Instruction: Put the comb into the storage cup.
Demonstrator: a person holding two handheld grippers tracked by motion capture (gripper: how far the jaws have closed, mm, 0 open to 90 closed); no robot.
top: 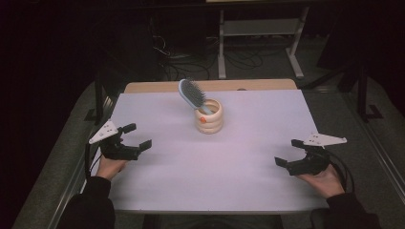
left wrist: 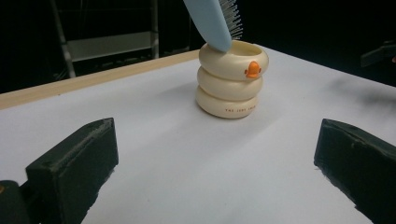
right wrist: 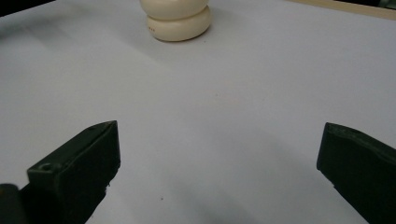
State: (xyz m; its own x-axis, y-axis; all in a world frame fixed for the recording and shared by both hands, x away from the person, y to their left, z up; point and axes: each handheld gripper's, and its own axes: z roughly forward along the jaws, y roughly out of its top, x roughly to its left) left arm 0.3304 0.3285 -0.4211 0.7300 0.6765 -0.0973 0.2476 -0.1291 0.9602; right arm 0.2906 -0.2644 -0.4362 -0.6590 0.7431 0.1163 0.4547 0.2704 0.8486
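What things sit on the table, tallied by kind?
Hairbrush: 1, light blue, standing tilted in the holder
Cream ringed holder: 1
Grippers: 2, left gripper and right gripper, both open
Total: 4

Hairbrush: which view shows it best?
The high view: the whole visible hairbrush shows, its head leaning up and left out of the cup, bristles facing the camera. The left gripper view catches a blue part of it and some bristles, cut off at the top edge. The right gripper view gives the cup's base.
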